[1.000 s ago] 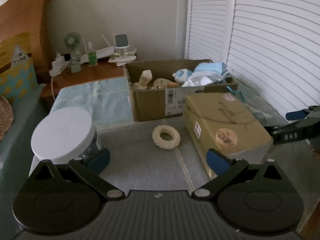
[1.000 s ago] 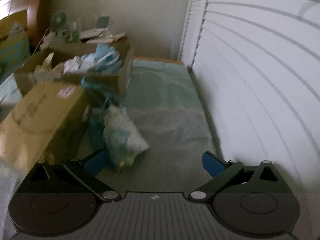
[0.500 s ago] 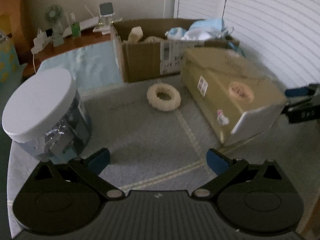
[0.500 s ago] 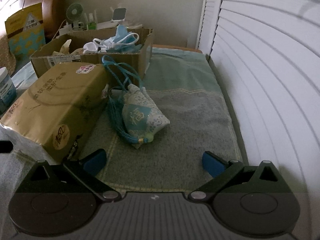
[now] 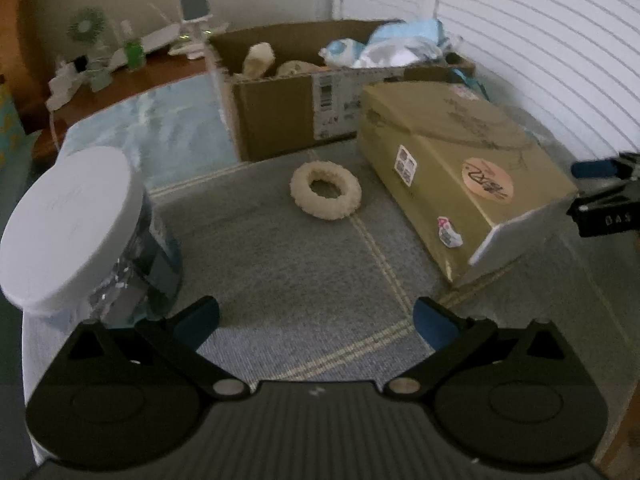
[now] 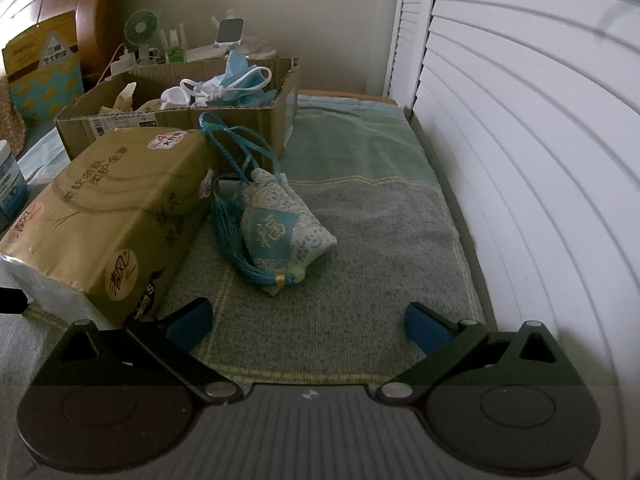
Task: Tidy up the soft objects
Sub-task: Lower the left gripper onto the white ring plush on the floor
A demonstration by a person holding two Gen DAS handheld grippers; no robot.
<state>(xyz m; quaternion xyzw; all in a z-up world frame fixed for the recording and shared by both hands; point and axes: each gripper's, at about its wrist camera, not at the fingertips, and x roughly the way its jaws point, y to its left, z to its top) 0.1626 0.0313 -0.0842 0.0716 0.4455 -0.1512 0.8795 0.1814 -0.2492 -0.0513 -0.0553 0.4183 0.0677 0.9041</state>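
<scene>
1. The cardboard box is set at the far side of the mat, open-topped, so soft items can be dropped in; masks and plush pieces are already held there.
2. The left hand-held gripper is held wide and empty, aimed at the fluffy ring lying near the box.
3. The right hand-held gripper is likewise spread wide, nothing gripped, faced toward the sachet pouch beside the tissue pack.
</scene>
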